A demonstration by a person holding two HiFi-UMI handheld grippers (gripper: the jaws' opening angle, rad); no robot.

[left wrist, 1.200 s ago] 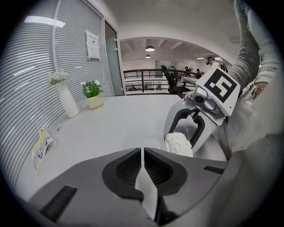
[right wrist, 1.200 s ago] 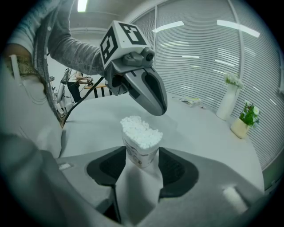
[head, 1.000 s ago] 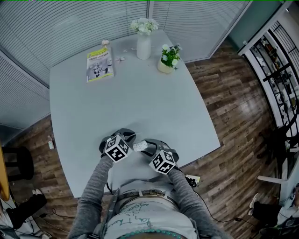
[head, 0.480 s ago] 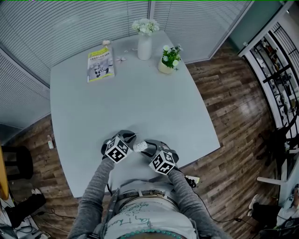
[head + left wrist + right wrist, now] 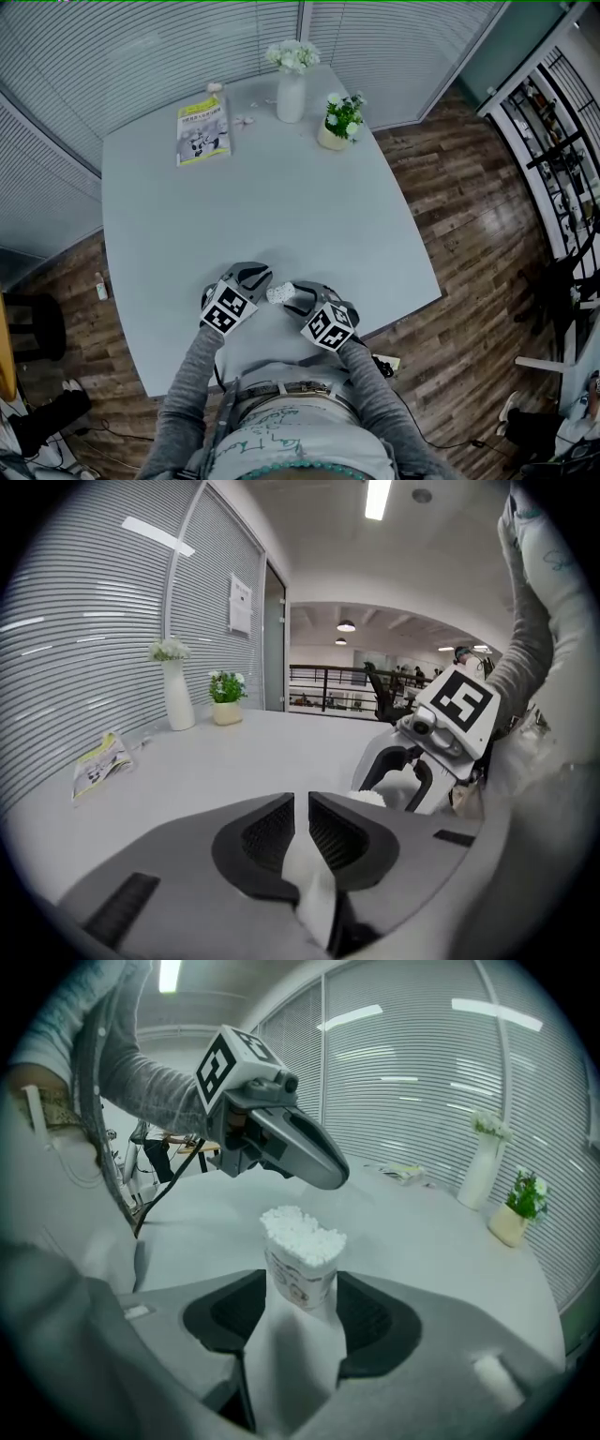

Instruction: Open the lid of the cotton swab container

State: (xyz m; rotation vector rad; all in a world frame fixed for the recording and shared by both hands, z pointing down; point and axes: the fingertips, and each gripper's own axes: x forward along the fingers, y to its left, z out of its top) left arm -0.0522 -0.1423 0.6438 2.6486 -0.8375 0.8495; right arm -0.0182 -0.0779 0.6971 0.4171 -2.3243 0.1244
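My right gripper (image 5: 300, 1286) is shut on the cotton swab container (image 5: 301, 1283), a small white labelled tub held upright. A heap of white swab tips (image 5: 302, 1230) stands bare at its top, with no lid over them. In the head view the container (image 5: 278, 294) sits near the table's front edge between both grippers. My left gripper (image 5: 301, 803) hangs just left of it and slightly above. Its jaws have just been opening and now stand a narrow slit apart, with nothing visible between the pads. No lid can be made out in any view.
The pale grey table (image 5: 281, 206) carries a magazine (image 5: 201, 128), a white vase of flowers (image 5: 291, 94) and a small potted plant (image 5: 336, 127) at its far side. Slatted blinds stand behind it. Wooden floor lies to the right.
My left gripper has rolled and drawn slightly left and toward the person, away from the container. The right gripper and the container have stayed still.
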